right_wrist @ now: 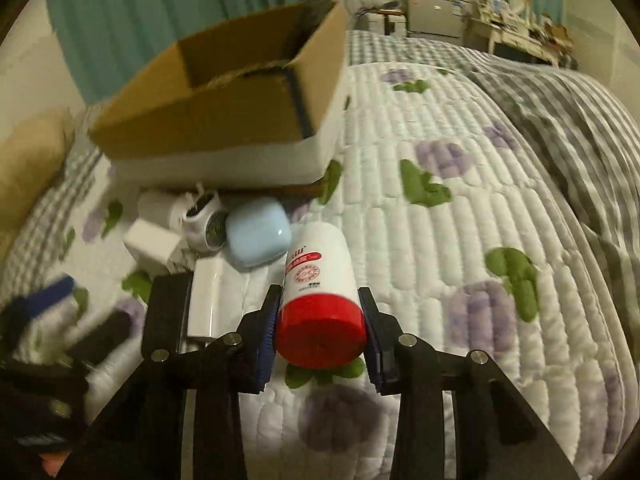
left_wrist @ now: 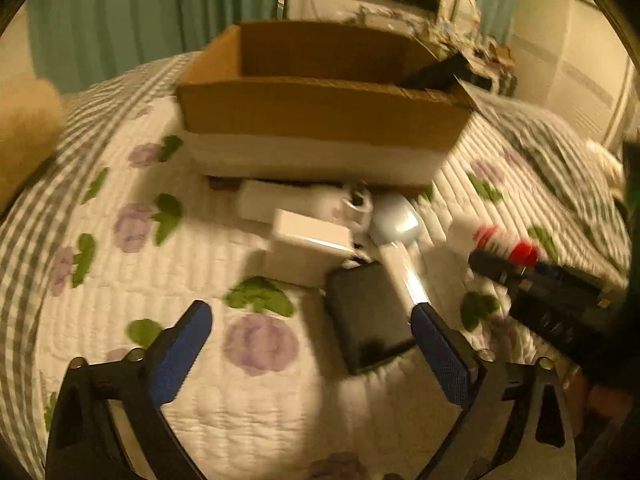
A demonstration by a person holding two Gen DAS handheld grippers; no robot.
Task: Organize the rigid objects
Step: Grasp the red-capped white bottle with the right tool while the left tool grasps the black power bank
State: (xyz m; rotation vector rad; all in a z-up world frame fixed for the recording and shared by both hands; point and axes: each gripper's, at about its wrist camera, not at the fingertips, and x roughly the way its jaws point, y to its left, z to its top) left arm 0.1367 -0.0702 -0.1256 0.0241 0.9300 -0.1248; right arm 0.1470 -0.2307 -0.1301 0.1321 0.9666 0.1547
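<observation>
A white bottle with a red cap [right_wrist: 320, 280] lies on the flowered quilt [right_wrist: 460, 240], and my right gripper [right_wrist: 320, 294] is shut on it with its pads against the cap's sides. In the left wrist view the same bottle [left_wrist: 492, 238] shows at the right, with the right gripper [left_wrist: 516, 270] behind it. My left gripper [left_wrist: 310, 312] stands open above the quilt, nothing between its fingers. Its right finger hangs over a flat black case [left_wrist: 368, 316] and a white stick-shaped item [left_wrist: 404, 276]. An open cardboard box [left_wrist: 320, 112] stands behind the pile.
Ahead of the box lie two white boxes [left_wrist: 312, 236], a pale blue case [right_wrist: 258, 236] and a small white round object [right_wrist: 204, 220]. A grey checked blanket [right_wrist: 560, 120] covers the bed's right side. Green curtains [left_wrist: 120, 20] hang behind, and cluttered furniture [right_wrist: 500, 12] stands far back.
</observation>
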